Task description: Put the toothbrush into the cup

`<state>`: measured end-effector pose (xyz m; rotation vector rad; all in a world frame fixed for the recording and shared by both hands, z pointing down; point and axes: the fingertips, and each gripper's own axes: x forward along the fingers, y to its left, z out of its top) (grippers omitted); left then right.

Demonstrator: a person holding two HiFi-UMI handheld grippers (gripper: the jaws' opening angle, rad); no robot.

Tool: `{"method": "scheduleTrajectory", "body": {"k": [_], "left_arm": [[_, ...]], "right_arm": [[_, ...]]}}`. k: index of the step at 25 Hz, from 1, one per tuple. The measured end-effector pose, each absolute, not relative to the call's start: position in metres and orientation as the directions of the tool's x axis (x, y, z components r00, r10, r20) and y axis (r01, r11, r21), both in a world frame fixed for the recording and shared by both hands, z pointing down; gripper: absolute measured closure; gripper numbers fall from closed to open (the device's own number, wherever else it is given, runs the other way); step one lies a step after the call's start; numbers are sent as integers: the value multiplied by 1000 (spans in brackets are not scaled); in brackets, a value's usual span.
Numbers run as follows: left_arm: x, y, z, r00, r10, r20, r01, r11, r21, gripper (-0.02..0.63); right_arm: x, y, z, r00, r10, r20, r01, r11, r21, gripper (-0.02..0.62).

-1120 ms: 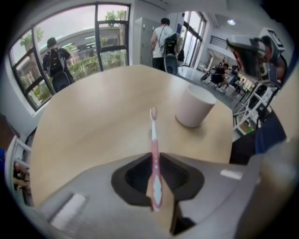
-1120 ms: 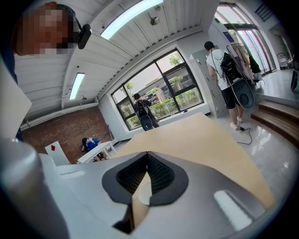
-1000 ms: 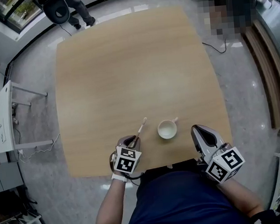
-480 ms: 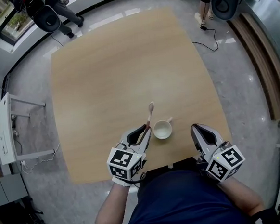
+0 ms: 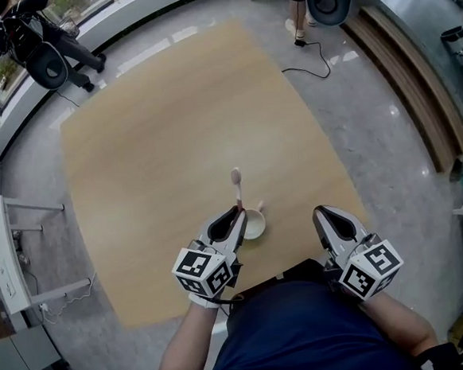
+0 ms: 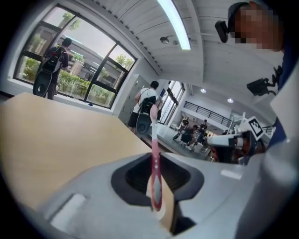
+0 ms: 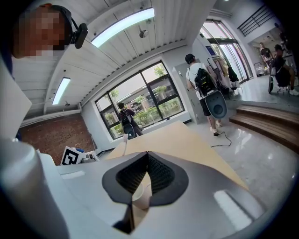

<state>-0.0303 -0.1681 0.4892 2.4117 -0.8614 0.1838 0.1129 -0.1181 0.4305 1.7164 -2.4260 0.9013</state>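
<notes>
the left gripper (image 5: pixel 234 217) has lifted the toothbrush (image 5: pixel 237 189) off the table (image 5: pixel 157 146) and swung it nearly upright, gripping its handle just beside the cup (image 5: pixel 254 225); lowering it in looks next. the right gripper (image 5: pixel 331 217) waits closed, empty.

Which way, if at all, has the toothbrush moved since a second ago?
Yes: held in the left gripper, the toothbrush has swung right, from beside the cup to over its left rim.
</notes>
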Motion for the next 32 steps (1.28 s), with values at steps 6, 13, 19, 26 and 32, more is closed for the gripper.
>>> {"method": "scheduleTrajectory", "body": {"k": [6,13,19,26,32], "left_arm": [[-13,-168,530,738,-527,422,-668,-661,343,549],[-3,-147,563,703,-478,527,-627,-766,142,549],[-1,-135,582,682,-435,587,-599,-793,109,548],[-7,-127,595,634,-403,660,-576,-815,55,549],[-4,-120,602,613,-373,696,-553,-832,41,548]], "right_arm": [[134,-109,434,-323,-873,366,-892,152,-425,584],[139,-103,435,-301,-876,377,-896,124,-426,584],[138,-104,438,-309,-869,385,-896,130,-425,584],[132,-107,440,-321,-863,390,-895,140,-424,584],[130,-109,441,-340,-858,385,-891,163,-424,584]]}}
